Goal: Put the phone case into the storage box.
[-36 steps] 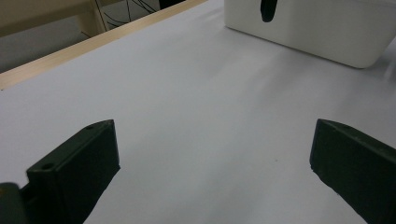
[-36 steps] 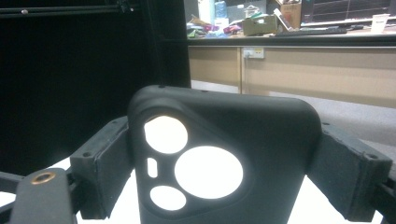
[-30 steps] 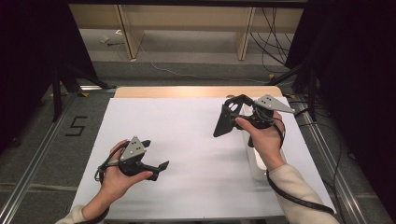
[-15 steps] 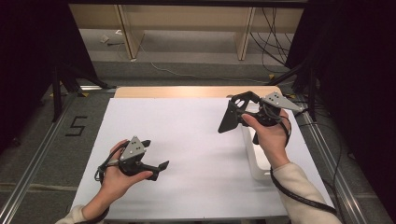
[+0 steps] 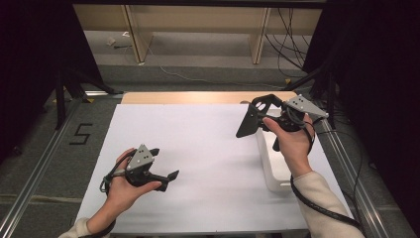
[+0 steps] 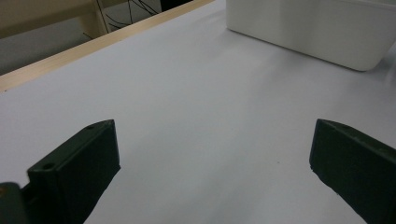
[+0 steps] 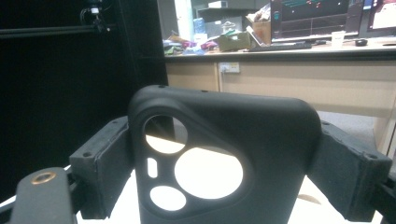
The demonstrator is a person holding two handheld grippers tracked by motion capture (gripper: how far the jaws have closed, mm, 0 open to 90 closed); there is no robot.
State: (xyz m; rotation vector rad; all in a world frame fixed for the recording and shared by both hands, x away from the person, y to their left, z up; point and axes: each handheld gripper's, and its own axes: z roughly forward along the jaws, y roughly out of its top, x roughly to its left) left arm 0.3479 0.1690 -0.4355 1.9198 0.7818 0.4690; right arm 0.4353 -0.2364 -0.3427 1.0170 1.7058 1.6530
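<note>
High view: right gripper (image 5: pixel 257 116) raised, jaws clamping phone case (image 5: pixel 246 123).

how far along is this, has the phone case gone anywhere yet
Done: the right tongs have the black phone case clamped and lifted above the table. In hand: it hangs near the white bin. Left: setting it down somewhere; the left tongs rest open, idle.

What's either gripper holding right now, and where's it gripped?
The right gripper clamps a black phone case by its two side edges, near the camera cutout. The left gripper is open, holding nothing.
</note>
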